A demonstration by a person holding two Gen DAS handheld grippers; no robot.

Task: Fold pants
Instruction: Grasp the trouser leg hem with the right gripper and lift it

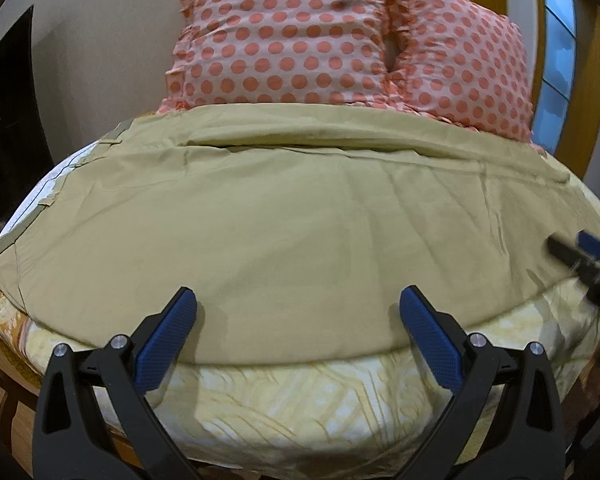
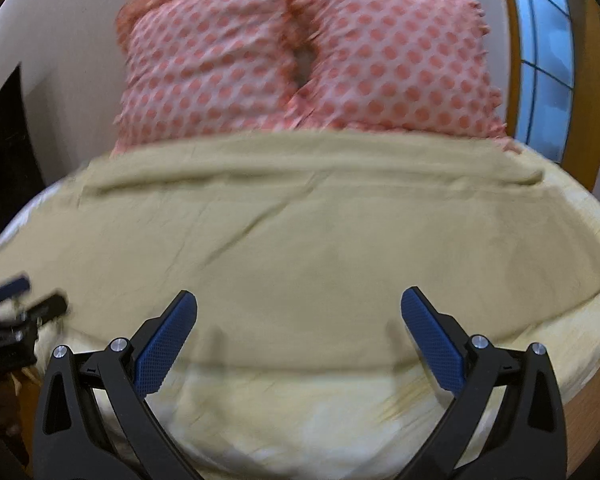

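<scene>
Khaki pants (image 1: pixel 284 216) lie spread flat across a bed, folded lengthwise, with the waistband at the left edge. They also fill the middle of the right wrist view (image 2: pixel 300 240). My left gripper (image 1: pixel 298 300) is open and empty, hovering over the pants' near edge. My right gripper (image 2: pixel 299 302) is open and empty over the near edge further right. The right gripper shows blurred at the right edge of the left wrist view (image 1: pixel 580 256). The left gripper shows blurred at the left edge of the right wrist view (image 2: pixel 24 296).
Two pink polka-dot pillows (image 1: pixel 320 36) stand at the back against a pale wall. A yellow-patterned bedsheet (image 1: pixel 284 412) covers the mattress, on a wooden bed frame (image 1: pixel 4 344). A window with a wooden frame (image 2: pixel 548 52) is at the right.
</scene>
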